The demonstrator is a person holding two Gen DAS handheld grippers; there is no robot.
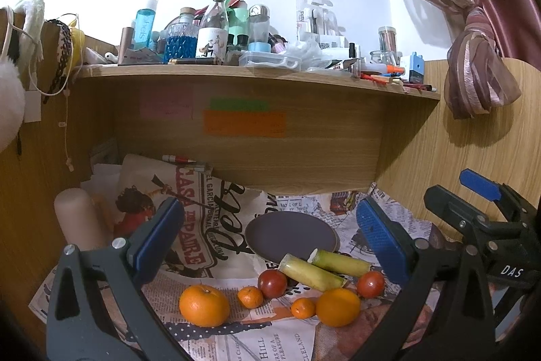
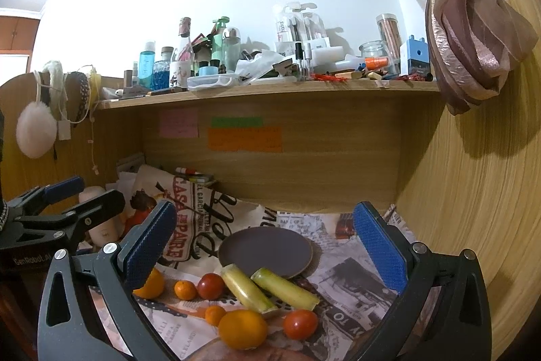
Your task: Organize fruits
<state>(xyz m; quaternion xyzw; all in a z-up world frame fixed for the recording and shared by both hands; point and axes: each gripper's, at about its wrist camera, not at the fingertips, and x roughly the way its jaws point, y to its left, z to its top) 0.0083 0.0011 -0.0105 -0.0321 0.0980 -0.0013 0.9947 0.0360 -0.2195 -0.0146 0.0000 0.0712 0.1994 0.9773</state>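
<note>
Fruit lies on a newspaper-covered desk in front of a dark round plate [image 1: 290, 234] [image 2: 267, 251]. There are two large oranges [image 1: 204, 305] [image 1: 338, 307], two small mandarins [image 1: 250, 296] [image 1: 303, 307], two red tomatoes [image 1: 272, 284] [image 1: 370, 284] and two yellow-green cane pieces [image 1: 312, 272] [image 1: 339, 263]. My left gripper [image 1: 270, 242] is open and empty above the fruit. My right gripper [image 2: 267, 252] is open and empty too. In the right wrist view a large orange [image 2: 242, 329], a tomato [image 2: 300, 323] and the cane pieces [image 2: 247, 288] lie between its fingers.
A wooden shelf [image 1: 257, 80] crowded with bottles and boxes overhangs the desk. Sticky notes [image 1: 243, 122] are on the back panel. A beige cylinder [image 1: 79, 220] stands at the left. A tied curtain [image 1: 480, 63] hangs at the right by the wooden side wall.
</note>
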